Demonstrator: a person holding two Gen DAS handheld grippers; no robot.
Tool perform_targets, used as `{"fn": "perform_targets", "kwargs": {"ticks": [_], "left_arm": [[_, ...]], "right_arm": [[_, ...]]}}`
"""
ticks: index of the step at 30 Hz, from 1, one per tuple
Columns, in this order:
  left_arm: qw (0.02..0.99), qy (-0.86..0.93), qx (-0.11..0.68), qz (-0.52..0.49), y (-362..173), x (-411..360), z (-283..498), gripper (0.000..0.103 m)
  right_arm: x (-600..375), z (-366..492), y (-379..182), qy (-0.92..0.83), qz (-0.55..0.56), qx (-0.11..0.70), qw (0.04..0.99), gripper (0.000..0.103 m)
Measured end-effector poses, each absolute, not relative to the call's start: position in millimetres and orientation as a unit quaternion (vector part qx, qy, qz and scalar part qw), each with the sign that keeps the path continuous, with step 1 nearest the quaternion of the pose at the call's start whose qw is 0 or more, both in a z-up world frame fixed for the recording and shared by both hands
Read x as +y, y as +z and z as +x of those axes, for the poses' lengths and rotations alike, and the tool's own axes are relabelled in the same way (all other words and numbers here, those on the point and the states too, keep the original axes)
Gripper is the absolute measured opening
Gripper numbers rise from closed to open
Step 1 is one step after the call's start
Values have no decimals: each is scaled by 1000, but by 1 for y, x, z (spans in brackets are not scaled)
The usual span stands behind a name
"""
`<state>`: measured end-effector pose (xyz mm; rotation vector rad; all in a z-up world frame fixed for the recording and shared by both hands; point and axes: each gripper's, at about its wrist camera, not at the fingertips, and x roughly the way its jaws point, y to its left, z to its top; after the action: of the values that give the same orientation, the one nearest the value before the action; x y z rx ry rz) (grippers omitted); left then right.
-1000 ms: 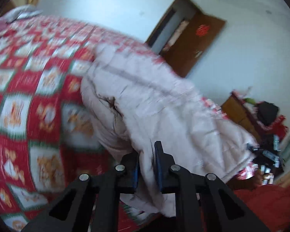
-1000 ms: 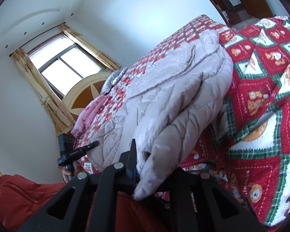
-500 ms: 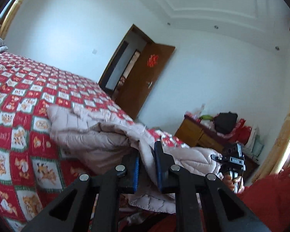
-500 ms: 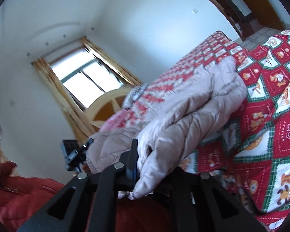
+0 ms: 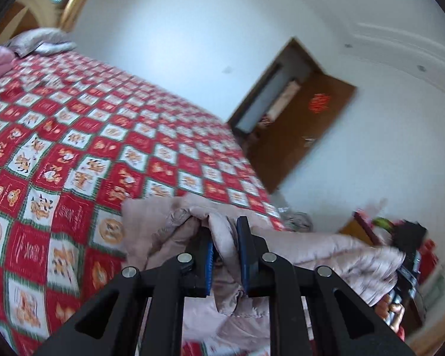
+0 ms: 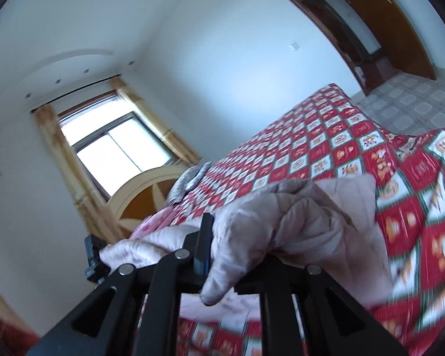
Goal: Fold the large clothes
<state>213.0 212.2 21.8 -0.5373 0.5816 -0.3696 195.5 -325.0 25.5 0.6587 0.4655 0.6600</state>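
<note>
A pale pink quilted jacket point(image 5: 326, 255) lies bunched at the near edge of the bed. My left gripper point(image 5: 225, 237) is shut on a fold of it, the fabric pinched between the blue pads. In the right wrist view the jacket point(image 6: 296, 225) drapes over my right gripper point(image 6: 222, 237), which is shut on another fold; its right finger is hidden under the fabric. The jacket stretches between the two grippers. The right gripper shows at the far right of the left wrist view point(image 5: 406, 273).
The bed has a red, white and green patterned quilt point(image 5: 89, 148). Pillows point(image 5: 38, 44) lie at the headboard. An open brown door point(image 5: 305, 136) and a cluttered wooden dresser point(image 5: 400, 231) stand beyond the bed. A window point(image 6: 118, 151) is behind the headboard.
Both grippers have pulled the jacket back toward the near edge of the bed and lower. It is now more bunched up. Both grips have held.
</note>
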Motion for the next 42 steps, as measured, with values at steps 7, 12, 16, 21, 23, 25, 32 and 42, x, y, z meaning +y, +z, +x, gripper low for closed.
{"fn": "perform_targets", "kwargs": {"ticks": [7,12,16,21,23,25,32,42], "left_arm": [[897,-113,343,-256,-19,200,315,14],[882,-55,404,-234,-74,189,382,15],[869,-40,430,-242,-107,188,405,18],[871,-57,401,-278,-144,197,407,18],[876,-57,385,-286,-149,200,404,18],[878,-50,387,-279,-150,197,408,18],[856,-76,411,-303,-150,205,416,20],[862,-92,394,-304,-58,248,371,67]], "right_arm": [[-315,306,-15,225,300,260,890,14],[-307,374,-73,153,279,310,896,14],[-304,400,-104,134,259,325,900,14],[-303,411,-128,141,263,329,896,14],[-304,415,-134,142,274,335,890,14],[-300,420,-136,135,265,345,891,14],[-295,421,-133,132,265,361,884,16],[-324,345,-28,178,308,201,913,103]]}}
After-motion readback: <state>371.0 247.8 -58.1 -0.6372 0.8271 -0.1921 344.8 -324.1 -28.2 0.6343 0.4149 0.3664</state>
